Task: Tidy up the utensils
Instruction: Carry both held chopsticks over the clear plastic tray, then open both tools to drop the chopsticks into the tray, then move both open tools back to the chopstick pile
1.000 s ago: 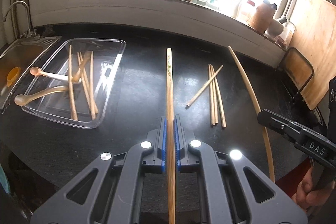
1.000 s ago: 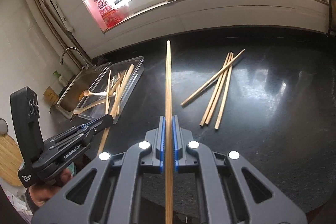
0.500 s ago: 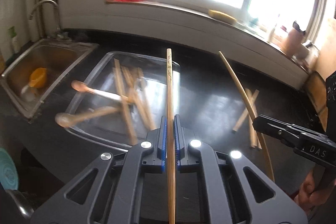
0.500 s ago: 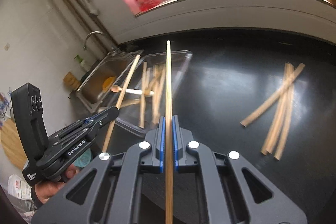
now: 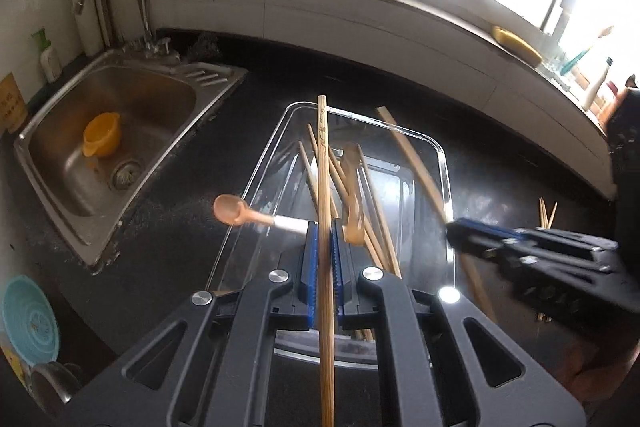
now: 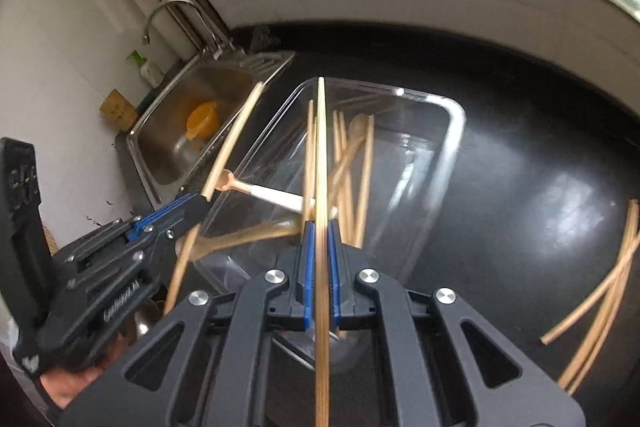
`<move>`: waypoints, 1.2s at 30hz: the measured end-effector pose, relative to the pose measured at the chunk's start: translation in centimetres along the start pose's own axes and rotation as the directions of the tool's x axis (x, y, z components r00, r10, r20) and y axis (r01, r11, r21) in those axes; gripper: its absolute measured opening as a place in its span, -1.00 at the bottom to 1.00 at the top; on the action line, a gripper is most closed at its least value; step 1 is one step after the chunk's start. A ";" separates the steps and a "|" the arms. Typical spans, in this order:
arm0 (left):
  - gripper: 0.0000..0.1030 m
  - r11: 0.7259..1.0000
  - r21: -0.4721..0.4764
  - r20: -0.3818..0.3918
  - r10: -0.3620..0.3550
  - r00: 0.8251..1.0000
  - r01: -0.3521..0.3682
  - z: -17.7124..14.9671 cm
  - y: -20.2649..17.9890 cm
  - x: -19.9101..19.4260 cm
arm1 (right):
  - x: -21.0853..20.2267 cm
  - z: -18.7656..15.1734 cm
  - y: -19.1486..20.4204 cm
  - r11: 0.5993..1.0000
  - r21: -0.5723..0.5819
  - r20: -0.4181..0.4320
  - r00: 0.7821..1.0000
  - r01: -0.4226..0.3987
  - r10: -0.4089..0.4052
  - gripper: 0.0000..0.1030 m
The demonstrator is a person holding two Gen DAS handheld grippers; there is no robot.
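The left gripper (image 5: 324, 239) has its jaws closed on a long bamboo chopstick (image 5: 325, 187), pale tan with small dark printed marks near its far end, pointing straight ahead over a clear plastic tray (image 5: 444, 163) on the black tabletop (image 5: 168, 227). The right gripper (image 6: 321, 239) likewise pinches a second plain chopstick (image 6: 321, 155) between its blue-padded jaws, its tip reaching the tray's far rim in the right wrist view. Inside the tray lie several more bamboo chopsticks (image 5: 380, 227) in a loose crossed bundle, with a spoon (image 5: 236, 211) with a white handle and brownish bowl jutting over the left wall. A few chopsticks (image 6: 600, 299) remain on the tabletop to the right, well apart from the tray. A steel sink (image 5: 72, 155) holding an orange cup (image 5: 102, 139) sits to the left.
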State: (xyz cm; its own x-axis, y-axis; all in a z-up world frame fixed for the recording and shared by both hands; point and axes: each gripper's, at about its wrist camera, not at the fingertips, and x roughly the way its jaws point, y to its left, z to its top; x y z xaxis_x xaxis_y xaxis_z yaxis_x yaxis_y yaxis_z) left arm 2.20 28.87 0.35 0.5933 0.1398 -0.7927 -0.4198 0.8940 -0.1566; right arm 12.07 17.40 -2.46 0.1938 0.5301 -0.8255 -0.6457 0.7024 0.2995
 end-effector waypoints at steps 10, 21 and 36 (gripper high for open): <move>-0.87 1.000 -0.029 -0.097 0.007 0.995 -0.010 2.3 0.8 4.5 | 4.6 2.1 -0.1 0.999 0.030 -0.075 0.997 0.031 -0.028 -0.85; -0.16 0.998 0.036 -0.080 0.049 0.996 -0.046 2.9 0.5 5.8 | 2.3 2.5 -3.7 0.995 0.097 -0.015 1.000 0.005 -0.004 0.64; 0.88 0.963 -0.028 0.028 -0.267 0.963 0.267 -8.7 -7.2 -3.4 | -17.6 -17.5 -18.0 0.919 0.339 0.294 0.905 0.202 -0.307 0.84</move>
State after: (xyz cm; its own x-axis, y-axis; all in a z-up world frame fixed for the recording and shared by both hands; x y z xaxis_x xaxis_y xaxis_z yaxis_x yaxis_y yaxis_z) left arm -2.80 18.27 -1.02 0.7026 -0.0918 -0.7057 -0.2652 0.8864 -0.3794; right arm 7.37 -12.91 -1.66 0.5908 0.4038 -0.6984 -0.3043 0.9133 0.2707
